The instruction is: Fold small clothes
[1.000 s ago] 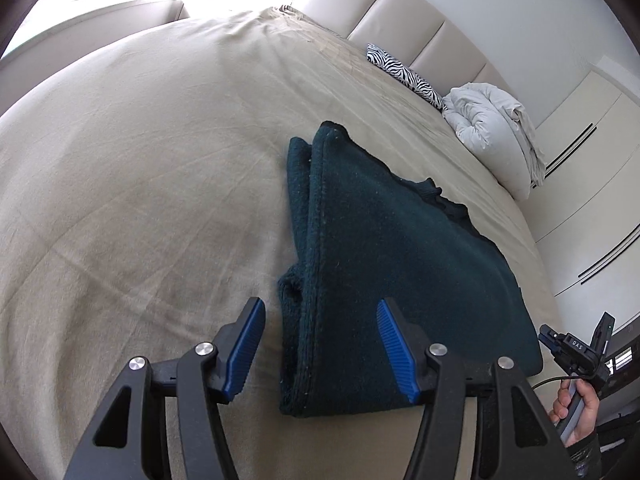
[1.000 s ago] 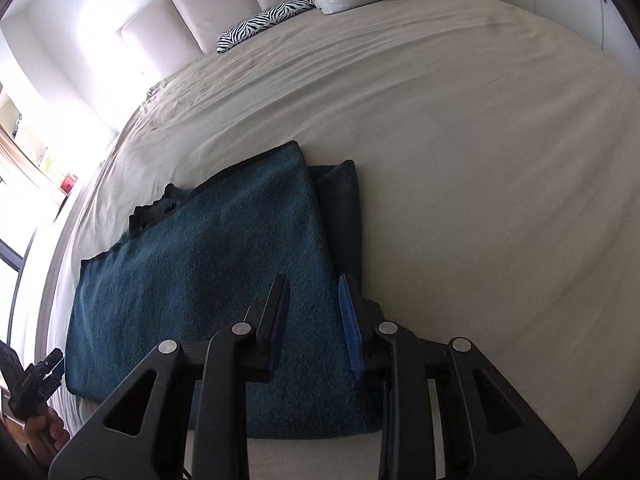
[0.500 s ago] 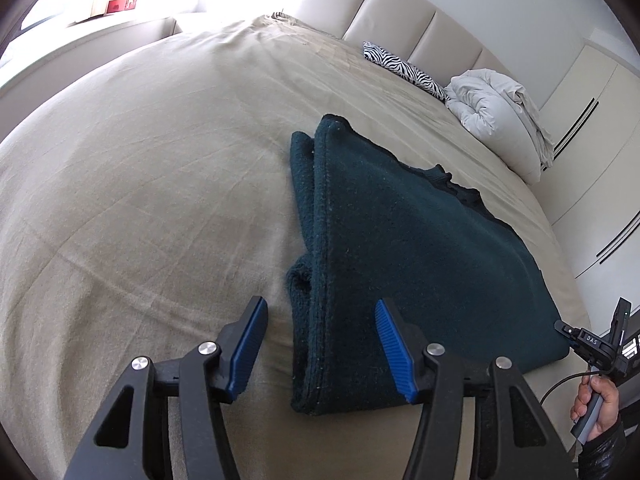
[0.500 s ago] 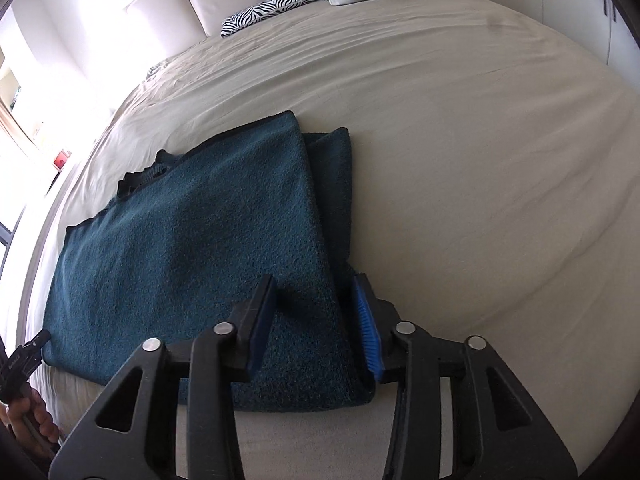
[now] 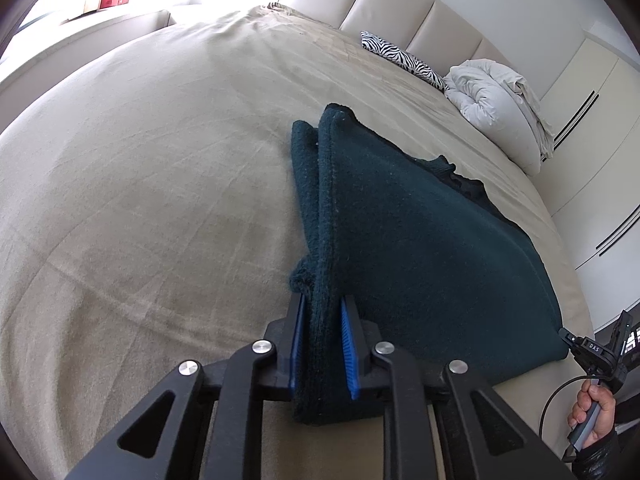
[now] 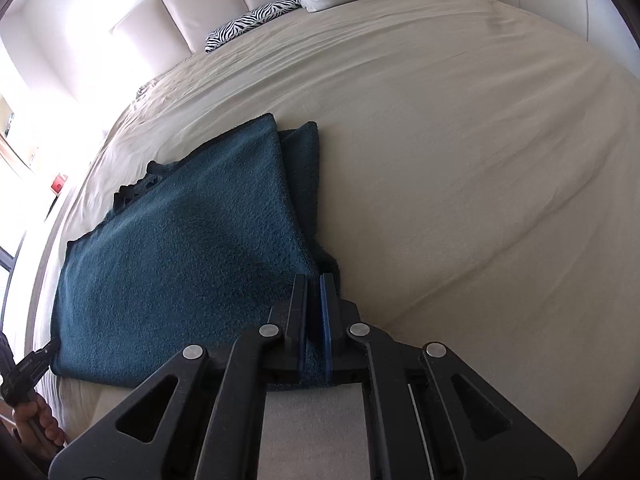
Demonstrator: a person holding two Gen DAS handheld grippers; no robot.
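Dark teal garment (image 5: 420,240) already folded double on bed (image 5: 140,180); my left gripper (image 5: 322,344) and right gripper (image 6: 314,320) clamp its near corners, another fold pending.

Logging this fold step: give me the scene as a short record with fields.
surface: beige bed cover
garment: dark teal knit, lying folded on the bed
left gripper: shut on the knit's near folded edge
right gripper: shut on the knit's near corner
background: zebra pillow, white duvet by headboard
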